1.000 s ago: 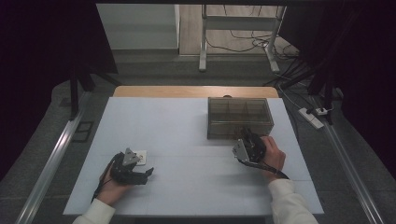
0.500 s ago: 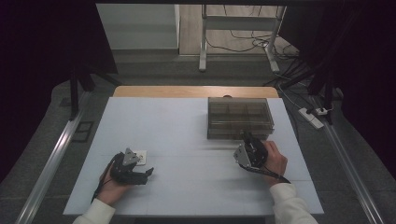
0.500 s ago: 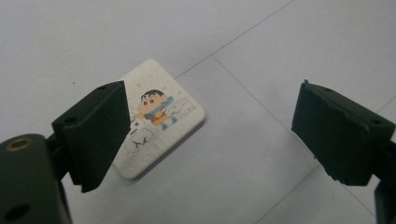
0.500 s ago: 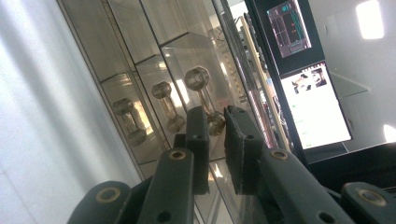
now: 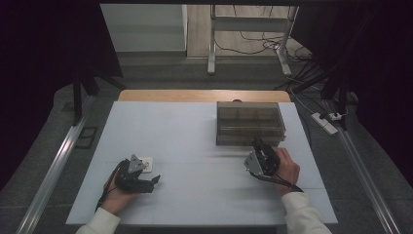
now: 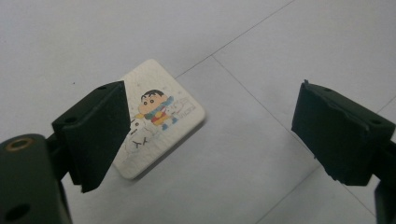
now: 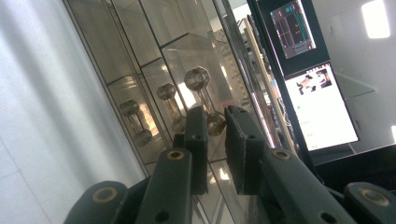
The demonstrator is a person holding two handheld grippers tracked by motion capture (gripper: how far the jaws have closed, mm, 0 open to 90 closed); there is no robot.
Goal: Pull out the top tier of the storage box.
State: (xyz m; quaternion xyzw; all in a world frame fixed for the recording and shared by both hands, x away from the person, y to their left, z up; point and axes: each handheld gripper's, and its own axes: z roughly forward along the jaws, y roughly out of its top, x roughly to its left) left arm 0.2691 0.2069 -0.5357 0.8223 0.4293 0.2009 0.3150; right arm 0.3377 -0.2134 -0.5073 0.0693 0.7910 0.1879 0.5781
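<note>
The left gripper (image 5: 155, 181) lies low at the lower left of the high view, held in the person's left hand (image 5: 117, 195), with its jaws spread wide and nothing between them. The left gripper view (image 6: 210, 140) shows this plainly: one black pad at the left edge, the other far off at the right, bare table between. That view also brings out what the high view leaves as a pale square, a small white card (image 6: 156, 119) printed with a cartoon boy in a striped scarf beside a snowman. The card lies flat on the white table (image 6: 261, 42), tilted, with its lower left part hidden behind the left pad; whether the pad touches it I cannot tell. In the high view the card (image 5: 145, 163) sits just above the gripper.

The right gripper (image 5: 257, 145) is at the lower right of centre in the high view, in the right hand (image 5: 285, 168), its tips at the near wall of a clear plastic organiser box (image 5: 249, 122). The jaws have just been opening a little. The right gripper view (image 7: 215, 140) shows them nearly together, a narrow gap left, with nothing clamped. Close behind them the box's clear compartments (image 7: 154, 56) fill the upper left, with a metal clasp (image 7: 203, 93) just beyond the tips. Two lit monitor screens (image 7: 317, 105) stand at the upper right of that view.
</note>
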